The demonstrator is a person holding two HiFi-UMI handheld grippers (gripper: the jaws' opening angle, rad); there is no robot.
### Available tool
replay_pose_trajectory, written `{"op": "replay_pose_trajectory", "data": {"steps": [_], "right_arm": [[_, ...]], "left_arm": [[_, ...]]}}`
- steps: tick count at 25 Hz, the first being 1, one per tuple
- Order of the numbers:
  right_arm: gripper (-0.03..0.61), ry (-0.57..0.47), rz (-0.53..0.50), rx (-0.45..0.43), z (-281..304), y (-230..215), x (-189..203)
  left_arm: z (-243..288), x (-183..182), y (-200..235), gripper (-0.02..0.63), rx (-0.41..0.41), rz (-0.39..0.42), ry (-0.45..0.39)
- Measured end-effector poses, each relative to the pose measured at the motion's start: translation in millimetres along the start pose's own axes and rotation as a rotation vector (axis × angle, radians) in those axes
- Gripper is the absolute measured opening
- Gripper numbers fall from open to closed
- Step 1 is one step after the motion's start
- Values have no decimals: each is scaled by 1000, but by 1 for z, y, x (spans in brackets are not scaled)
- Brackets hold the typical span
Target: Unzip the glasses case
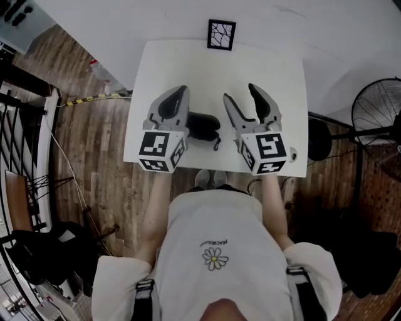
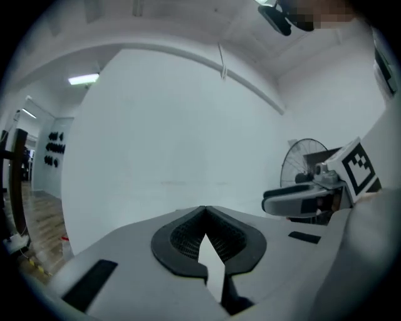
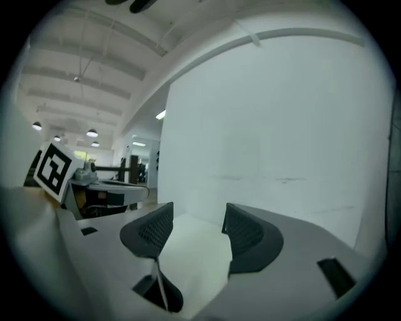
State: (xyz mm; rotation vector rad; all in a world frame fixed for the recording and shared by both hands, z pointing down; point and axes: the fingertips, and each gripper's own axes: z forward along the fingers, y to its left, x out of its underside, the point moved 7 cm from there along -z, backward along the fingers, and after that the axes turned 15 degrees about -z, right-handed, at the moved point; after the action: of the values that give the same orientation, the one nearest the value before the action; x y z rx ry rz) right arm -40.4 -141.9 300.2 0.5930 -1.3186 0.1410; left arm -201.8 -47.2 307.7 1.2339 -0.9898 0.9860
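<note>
Head view, left to right: a wooden floor (image 1: 94, 144) is shown left of the white worktop (image 1: 282, 75), which stands against a white wall (image 1: 125, 19). The left hand-held gripper (image 1: 181, 93) is held over the near left part of the worktop, its jaws pointing away from the person. The black glasses case (image 1: 203, 125) is seen lying on the worktop between the two grippers. Its left end is covered by the left hand-held gripper, and a small dark tab (image 1: 217, 144) projects from its near right end. A framed black-and-white pattern (image 1: 221, 34) is set at the far edge of the worktop. The right hand-held gripper (image 1: 241, 95) is held just right of the case and apart from it. A fan (image 1: 376, 113) stands on the floor at the far right.

Left gripper view: the left hand-held gripper (image 2: 204, 209) is shown clenched, the jaw tips pressed together on nothing, with a white slit below them. The right hand-held gripper (image 2: 301, 200) and the fan (image 2: 301, 160) are seen to the right.

Right gripper view: the left hand-held gripper (image 3: 100, 185) is seen at the left. The right hand-held gripper (image 3: 197, 219) is shown released, its jaws well apart, with only the worktop (image 3: 194, 257) between them
</note>
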Motion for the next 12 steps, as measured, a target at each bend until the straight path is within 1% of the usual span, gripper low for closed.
{"op": "replay_pose_trajectory", "data": {"steps": [1,2,3,5,7,8,9,12], "right_arm": [[264,-32,61,38,-7,-4,-1],[234,-60,125,65,-13,-8,-1],[159,-83,182,82,-19,-11,1],[95,-113,244,109,-31,-14,4],[28,-117,233,163,-43,-15,7],[18,-111,211,195,-48,-16,9],[7,-104,187,223,-53,-15,11],[6,-76,136,264,-63,-11,17]], "left_arm": [[-1,-7,-5,12,-6,-4,-47],[-3,-12,-12,11,-6,-11,-83],[-7,-15,-19,11,-2,-13,-107],[-16,-15,-33,11,7,21,-129],[-22,-12,-41,11,9,99,-139],[-24,-11,-42,12,7,132,-146],[-25,-11,-43,11,4,148,-157],[-29,-13,-41,11,-7,135,-194]]}}
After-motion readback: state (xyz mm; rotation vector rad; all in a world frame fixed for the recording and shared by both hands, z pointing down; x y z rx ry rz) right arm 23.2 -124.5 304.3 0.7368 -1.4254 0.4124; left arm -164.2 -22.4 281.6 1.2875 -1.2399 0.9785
